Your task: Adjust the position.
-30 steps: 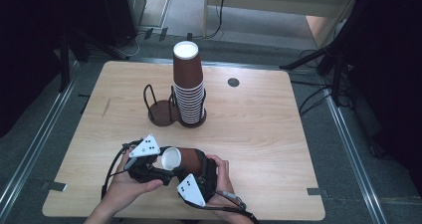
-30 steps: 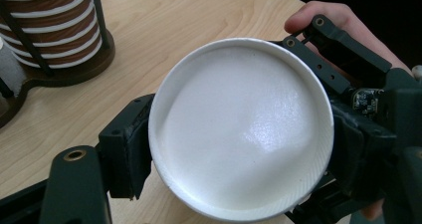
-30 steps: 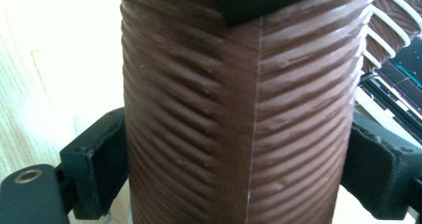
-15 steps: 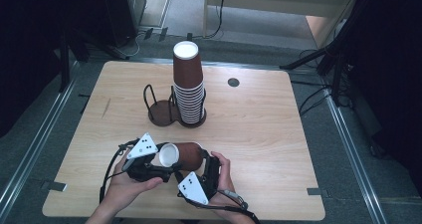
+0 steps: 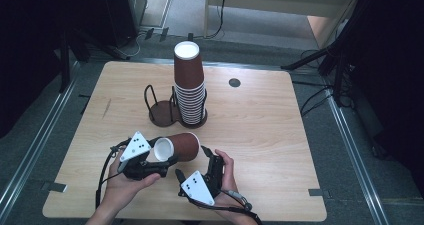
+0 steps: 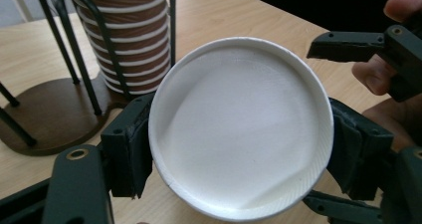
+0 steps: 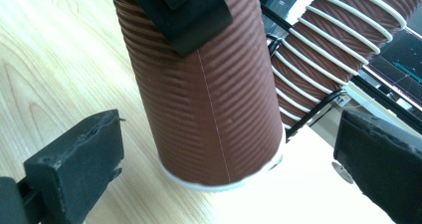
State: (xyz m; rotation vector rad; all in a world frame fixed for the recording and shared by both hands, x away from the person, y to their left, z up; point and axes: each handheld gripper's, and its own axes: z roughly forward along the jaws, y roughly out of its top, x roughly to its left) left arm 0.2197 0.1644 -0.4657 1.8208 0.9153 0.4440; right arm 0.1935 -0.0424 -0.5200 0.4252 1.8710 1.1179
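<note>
A brown ribbed paper cup [image 5: 182, 146] lies level just above the table near its front edge. My left gripper [image 5: 165, 152] is shut on it near its white base [image 6: 239, 129], one pad on each side; its jaws have just been closing on the cup. My right gripper [image 5: 192, 162] is open. Its two pads [image 7: 79, 159] stand either side of the cup's rimmed mouth end [image 7: 209, 99] without touching it. The left gripper's pad [image 7: 184, 10] presses on the cup's wall at the top of the right gripper view.
A tall stack of upside-down brown cups [image 5: 189, 85] stands in a black wire holder [image 5: 162, 110] with a round brown base, mid-table behind the grippers. A small dark disc [image 5: 234, 82] is set in the tabletop at the back right. Bare wood lies left and right.
The cup and my left gripper have shifted slightly left and away from the person. The right hand has stayed near the cup's mouth end.
</note>
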